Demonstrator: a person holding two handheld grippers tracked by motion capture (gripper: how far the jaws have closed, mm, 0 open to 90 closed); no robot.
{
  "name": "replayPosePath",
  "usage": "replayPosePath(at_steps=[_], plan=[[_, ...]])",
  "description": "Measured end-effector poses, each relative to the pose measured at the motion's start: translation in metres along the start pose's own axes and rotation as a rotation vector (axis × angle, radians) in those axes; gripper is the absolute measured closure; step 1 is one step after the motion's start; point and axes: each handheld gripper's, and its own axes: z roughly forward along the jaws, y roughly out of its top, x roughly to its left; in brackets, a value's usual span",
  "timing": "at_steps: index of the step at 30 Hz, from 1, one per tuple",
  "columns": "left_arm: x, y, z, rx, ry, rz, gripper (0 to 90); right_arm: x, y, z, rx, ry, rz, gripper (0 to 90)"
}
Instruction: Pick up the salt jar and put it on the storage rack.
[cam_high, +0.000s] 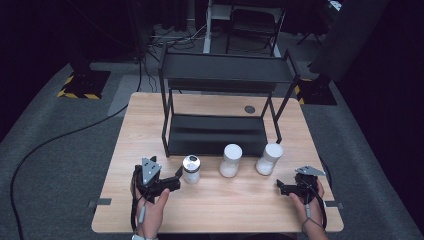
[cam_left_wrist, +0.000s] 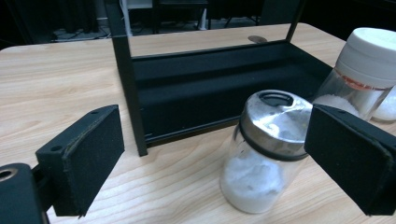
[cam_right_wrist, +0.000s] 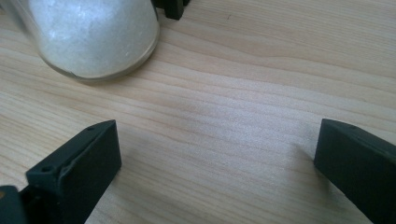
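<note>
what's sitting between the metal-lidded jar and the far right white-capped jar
Another white-capped jar stands between the metal-lidded jar and the right white-capped jar, seen in the high view.

In the left gripper view, the right tong pad is covering part of the white-lidded jar (cam_left_wrist: 362, 70), and the picture's edge is cutting off another jar (cam_left_wrist: 387, 108). In the right gripper view, the top edge is cutting off the jar of white powder (cam_right_wrist: 91, 32).
</note>
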Motion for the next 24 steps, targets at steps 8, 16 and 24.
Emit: replayPosePath(at_steps=[8, 16, 24], plan=[[-0.011, 0.01, 0.008, 0.004, -0.012, 0.013, 4.8, 0.0, 0.0, 0.0, 0.0, 0.0, 0.0, 0.3], [-0.021, 0.016, 0.016, -0.002, -0.025, 0.009, 5.1, 0.0, 0.0, 0.0, 0.0, 0.0, 0.0, 0.3], [-0.03, 0.018, 0.026, 0.009, -0.031, 0.031, 5.3, 0.0, 0.0, 0.0, 0.0, 0.0, 0.0, 0.3]])
